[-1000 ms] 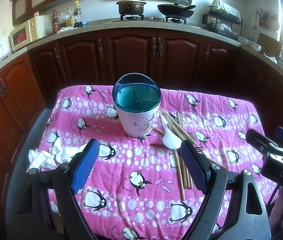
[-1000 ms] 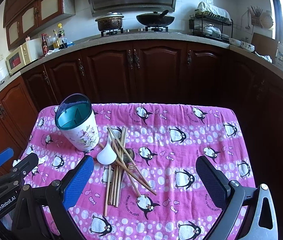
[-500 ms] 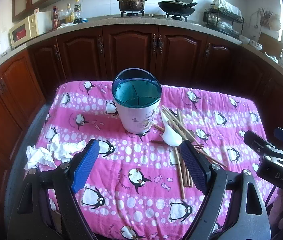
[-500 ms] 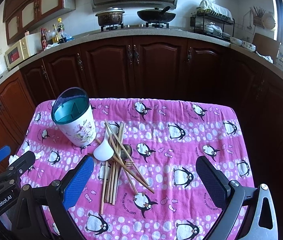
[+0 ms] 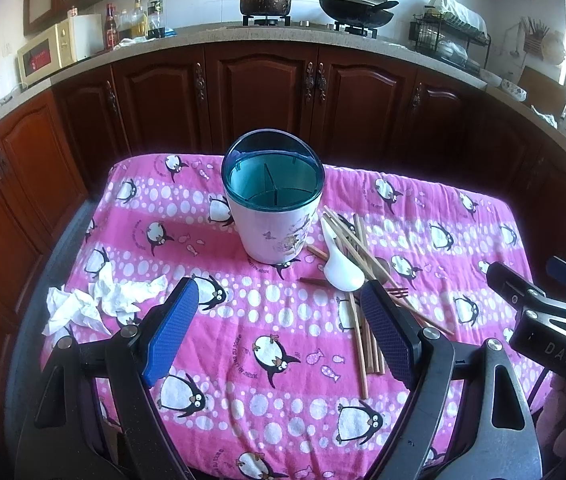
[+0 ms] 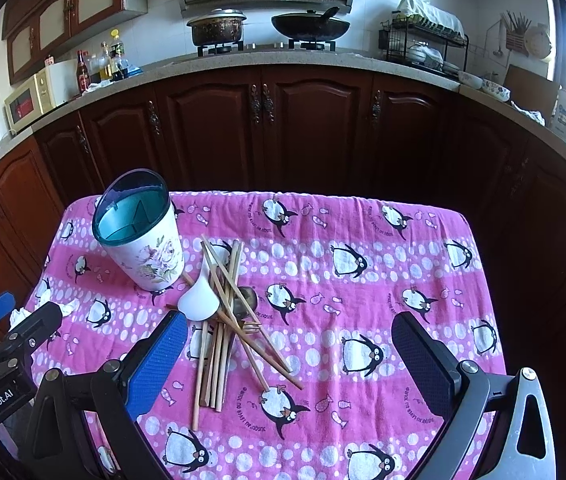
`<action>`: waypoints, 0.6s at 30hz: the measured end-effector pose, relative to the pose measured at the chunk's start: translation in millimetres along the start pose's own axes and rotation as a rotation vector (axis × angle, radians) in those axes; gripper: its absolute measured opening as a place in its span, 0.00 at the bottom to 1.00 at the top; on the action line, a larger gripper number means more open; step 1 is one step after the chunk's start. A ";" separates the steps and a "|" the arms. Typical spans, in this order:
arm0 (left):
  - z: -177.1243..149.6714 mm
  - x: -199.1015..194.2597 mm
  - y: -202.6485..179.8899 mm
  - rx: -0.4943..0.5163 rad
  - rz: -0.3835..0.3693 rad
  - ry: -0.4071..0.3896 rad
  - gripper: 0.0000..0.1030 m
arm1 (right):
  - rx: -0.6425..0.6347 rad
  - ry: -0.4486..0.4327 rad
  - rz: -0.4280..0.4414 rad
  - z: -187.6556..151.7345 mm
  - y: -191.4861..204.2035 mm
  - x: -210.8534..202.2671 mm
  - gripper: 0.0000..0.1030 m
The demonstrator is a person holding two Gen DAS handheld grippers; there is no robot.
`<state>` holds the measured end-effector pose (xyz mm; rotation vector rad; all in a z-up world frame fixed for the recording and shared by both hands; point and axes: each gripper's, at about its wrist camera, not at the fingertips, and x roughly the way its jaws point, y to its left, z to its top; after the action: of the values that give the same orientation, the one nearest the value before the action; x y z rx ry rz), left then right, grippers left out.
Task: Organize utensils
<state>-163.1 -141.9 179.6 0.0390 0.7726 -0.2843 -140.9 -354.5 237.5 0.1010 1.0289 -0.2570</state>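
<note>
A white floral utensil holder [image 5: 274, 204] [image 6: 143, 236] with a teal divided insert stands upright on the pink penguin cloth. Right of it lies a heap: a white spoon [image 5: 341, 268] [image 6: 199, 300], several wooden chopsticks [image 5: 357, 332] [image 6: 219, 344], a metal spoon [image 6: 245, 296] and a small fork [image 5: 397, 292]. My left gripper [image 5: 279, 320] hovers open over the cloth in front of the holder, its right finger above the chopsticks. My right gripper [image 6: 291, 344] hangs open with the chopstick ends between its blue pads [image 6: 155, 360].
Crumpled white tissues [image 5: 95, 304] [image 6: 21, 314] lie at the cloth's left edge. The table [image 6: 363, 240] is small and dark wood cabinets [image 5: 263, 92] stand behind it. The right half of the cloth carries no objects. Each gripper's body shows at the other view's edge.
Both views have shifted slightly down and forward, so the holder and utensil heap sit a little higher and farther in frame. Both grippers stay open; nothing on the cloth has moved.
</note>
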 end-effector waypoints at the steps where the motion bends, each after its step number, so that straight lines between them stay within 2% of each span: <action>1: 0.0 0.6 0.1 -0.002 -0.001 0.001 0.81 | -0.001 0.002 0.001 0.0 0.1 0.8 0.99; 18: 0.6 8.6 0.1 -0.008 -0.001 0.021 0.81 | -0.021 0.018 -0.004 1.0 3.3 8.3 0.99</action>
<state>-156.8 -144.0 174.0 0.0340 0.7950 -0.2824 -135.1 -352.9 230.8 0.0822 1.0491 -0.2494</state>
